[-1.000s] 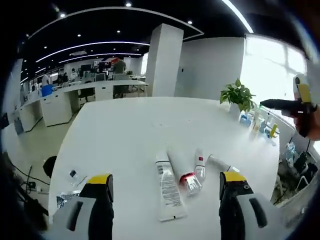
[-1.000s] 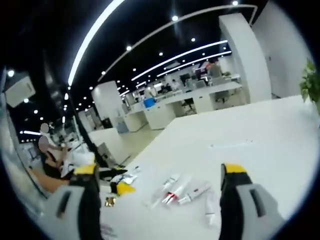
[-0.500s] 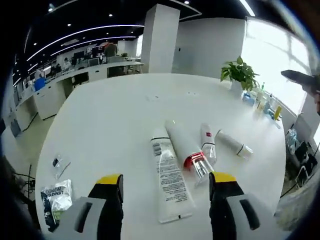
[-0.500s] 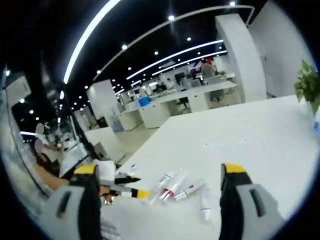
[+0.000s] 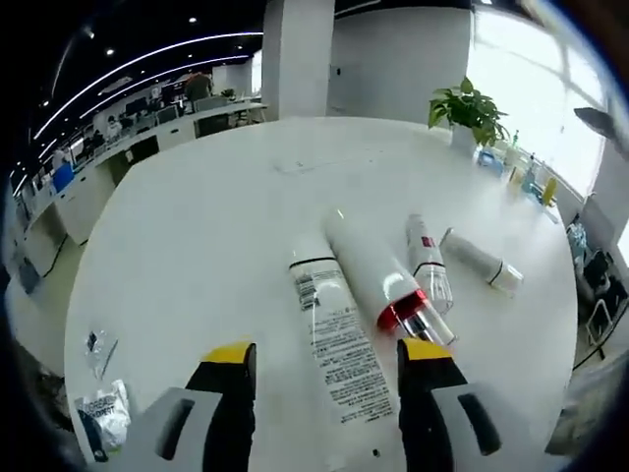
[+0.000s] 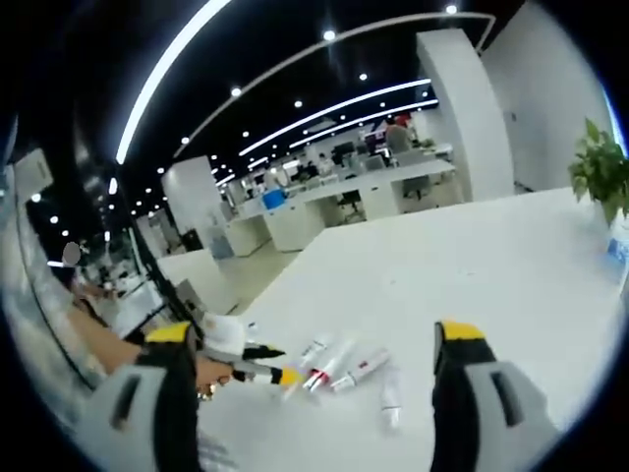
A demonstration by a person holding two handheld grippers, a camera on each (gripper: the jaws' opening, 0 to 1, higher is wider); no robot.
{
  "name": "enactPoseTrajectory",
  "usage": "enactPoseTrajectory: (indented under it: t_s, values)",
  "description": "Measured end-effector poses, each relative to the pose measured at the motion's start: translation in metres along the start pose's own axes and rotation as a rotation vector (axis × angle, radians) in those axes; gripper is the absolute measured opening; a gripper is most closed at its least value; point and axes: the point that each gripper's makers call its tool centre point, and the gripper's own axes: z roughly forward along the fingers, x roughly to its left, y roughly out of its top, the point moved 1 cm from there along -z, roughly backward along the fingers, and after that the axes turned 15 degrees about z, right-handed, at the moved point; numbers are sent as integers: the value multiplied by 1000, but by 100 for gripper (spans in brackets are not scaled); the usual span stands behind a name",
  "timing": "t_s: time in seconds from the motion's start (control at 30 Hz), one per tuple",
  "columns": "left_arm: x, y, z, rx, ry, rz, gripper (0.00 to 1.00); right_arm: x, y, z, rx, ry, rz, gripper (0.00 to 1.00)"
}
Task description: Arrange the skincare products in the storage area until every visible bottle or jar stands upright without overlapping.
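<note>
Several skincare tubes lie flat on the white table (image 5: 197,216). A long white tube with printed text (image 5: 337,339) runs between the jaws of my left gripper (image 5: 325,352), which is open just above it. Beside it lie a white tube with a red band and clear cap (image 5: 378,283), a slim tube with a red label (image 5: 427,261) and a short white tube with a black band (image 5: 480,262). In the right gripper view the same tubes (image 6: 339,367) lie far ahead, with the left gripper (image 6: 279,364) reaching them from the left. My right gripper (image 6: 313,334) is open, high above the table.
A potted plant (image 5: 466,108) and small bottles (image 5: 531,179) stand at the table's far right edge. Sachets (image 5: 98,413) lie at the near left. A person's hand (image 6: 211,372) holds the left gripper. Office desks (image 6: 334,202) lie beyond the table.
The left gripper has come down and forward over the tubes, and its jaws have narrowed somewhat. In the right gripper view it has reached in to the tubes.
</note>
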Motion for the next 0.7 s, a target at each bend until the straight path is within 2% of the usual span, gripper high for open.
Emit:
enactPoseTrajectory:
  t_s: [0.23,0.37,0.43,0.53,0.57,0.63,0.7]
  values:
    - [4,0,14,21,10,27,58,-6,3,-2,13,-23,-13,99]
    - [-1,-4,24,55,-10,46,57,-10,3,-3,15,-30,-12,99]
    - [-4,-4,26,59,-19,32,57,-12,1,-3,16,-40,-16,99]
    - [-7,-3,26,56,-9,63,57,-12,-1,-3,17,-40,-20,98]
    - [-8,-2,26,54,-15,87,56,-12,-2,-3,21,-41,-22,98]
    - [-7,0,28,36,-15,83,54,-13,-5,-2,31,-43,-24,98]
    - [-7,-1,28,38,-14,80,45,-13,-6,-1,36,-45,-26,98]
